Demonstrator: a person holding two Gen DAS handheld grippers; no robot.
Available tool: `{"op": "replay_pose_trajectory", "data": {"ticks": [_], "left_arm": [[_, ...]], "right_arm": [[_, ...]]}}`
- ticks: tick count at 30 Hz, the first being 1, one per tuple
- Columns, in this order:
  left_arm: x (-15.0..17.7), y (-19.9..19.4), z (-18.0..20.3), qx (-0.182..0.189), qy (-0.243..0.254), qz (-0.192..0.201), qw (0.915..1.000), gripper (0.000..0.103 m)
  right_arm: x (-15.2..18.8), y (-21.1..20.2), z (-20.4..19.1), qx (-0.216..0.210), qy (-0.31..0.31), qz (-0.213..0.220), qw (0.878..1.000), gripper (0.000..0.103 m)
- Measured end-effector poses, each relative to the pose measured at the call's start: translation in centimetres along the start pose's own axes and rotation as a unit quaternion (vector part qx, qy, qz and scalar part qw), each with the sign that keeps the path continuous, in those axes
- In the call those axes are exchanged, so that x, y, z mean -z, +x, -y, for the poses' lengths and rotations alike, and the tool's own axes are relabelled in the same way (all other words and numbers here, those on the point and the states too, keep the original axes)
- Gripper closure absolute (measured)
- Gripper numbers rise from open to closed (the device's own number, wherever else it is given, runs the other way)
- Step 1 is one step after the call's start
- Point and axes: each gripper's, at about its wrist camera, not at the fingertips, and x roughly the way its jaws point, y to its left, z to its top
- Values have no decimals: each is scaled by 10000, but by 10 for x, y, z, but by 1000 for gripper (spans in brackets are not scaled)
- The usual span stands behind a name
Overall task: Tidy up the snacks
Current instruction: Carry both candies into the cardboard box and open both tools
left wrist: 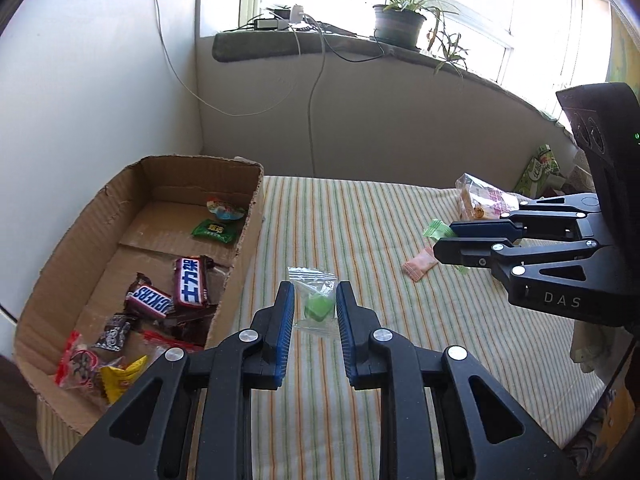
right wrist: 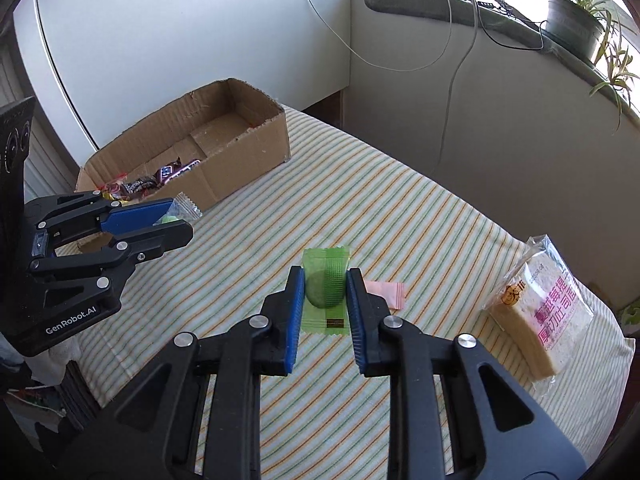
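- Two claws are in my views, and both are pinched almost fully closed on a sweet.
- My left claw (left wrist: 315,312) grips a clear-wrapped green candy (left wrist: 318,307) between its blue pads, held clear above the striped desk (left wrist: 360,216), just beside the cardboard box (left wrist: 248,216).
- My right claw (right wrist: 324,292) clamps a green-wrapped round sweet (right wrist: 325,280) by its sides, also off the cloth.
- Count on the desk: one pink sachet (right wrist: 390,290) just behind the right claw, one packet of sliced bread (right wrist: 536,320) at the far right.
- Count in the box: two Snickers bars (left wrist: 176,288), one green sweet (left wrist: 214,231), one multicoloured sweet (left wrist: 225,208), and a few more wrappers in red, yellow and black at the near end; I cannot tell their exact number.
- Pose: both claws point forward and down at the desk, left nearer the box, right nearer the bread, well apart from each other.
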Motion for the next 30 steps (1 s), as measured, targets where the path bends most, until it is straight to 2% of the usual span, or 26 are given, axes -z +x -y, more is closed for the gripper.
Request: {"op": "replay_pose_trajectory", "data": {"ticks": [7, 15, 30], "left_arm": [[1, -25, -30, -290, -61, 172, 9994, 83], [8, -39, -65, -589, -165, 165, 9980, 83], [9, -36, -102, -787, -450, 66, 9959, 83]], "right_arm": [[-32, 14, -52, -255, -226, 178, 9993, 81], [-53, 36, -97, -509, -468, 142, 9975, 81], [-82, 74, -113, -559, -534, -91, 9970, 81]]}}
